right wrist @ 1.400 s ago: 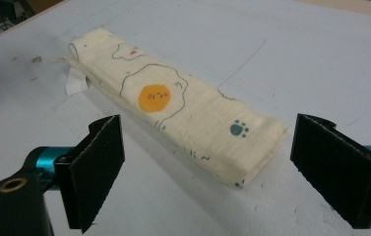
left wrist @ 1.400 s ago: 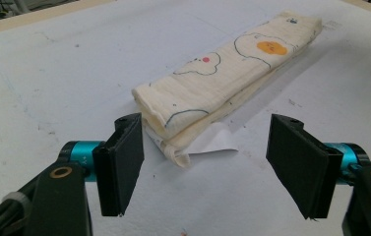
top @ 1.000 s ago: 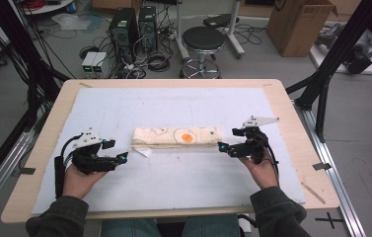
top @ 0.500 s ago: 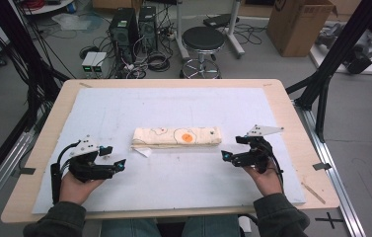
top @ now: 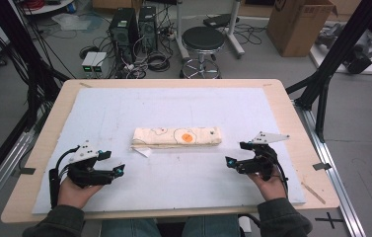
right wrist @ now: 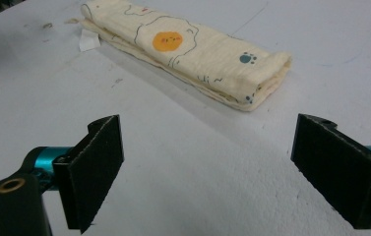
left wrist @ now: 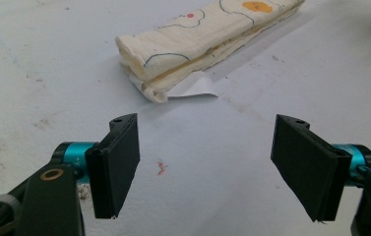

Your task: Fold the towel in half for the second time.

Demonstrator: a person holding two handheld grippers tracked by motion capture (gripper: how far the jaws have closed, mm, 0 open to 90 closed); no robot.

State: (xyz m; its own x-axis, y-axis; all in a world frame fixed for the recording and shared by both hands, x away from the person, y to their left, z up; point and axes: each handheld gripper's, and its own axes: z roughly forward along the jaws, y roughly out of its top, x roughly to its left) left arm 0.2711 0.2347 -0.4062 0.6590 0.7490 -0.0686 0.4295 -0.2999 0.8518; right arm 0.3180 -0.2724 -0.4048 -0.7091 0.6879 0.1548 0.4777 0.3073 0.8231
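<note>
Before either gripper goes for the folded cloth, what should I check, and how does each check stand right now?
1. Left gripper open: ok, jaws wide apart.
2. Right gripper open: ok, jaws wide apart.
3. Both grippers empty: ok, nothing between the jaws.
4. Folded cloth lying flat on the white mat: ok.
5. Cloth free of both grippers: ok, each sits apart from its end.
6. White tag sticking out at the cloth's left end: ok, visible; whether it is attached, cannot tell.

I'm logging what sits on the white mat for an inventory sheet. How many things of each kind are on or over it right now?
Folded cloth, cream with an egg print, a white tag at its left end: 1
Hand-held tools, left tool and right tool, both open and apart from the cloth: 2
Total: 3
</note>
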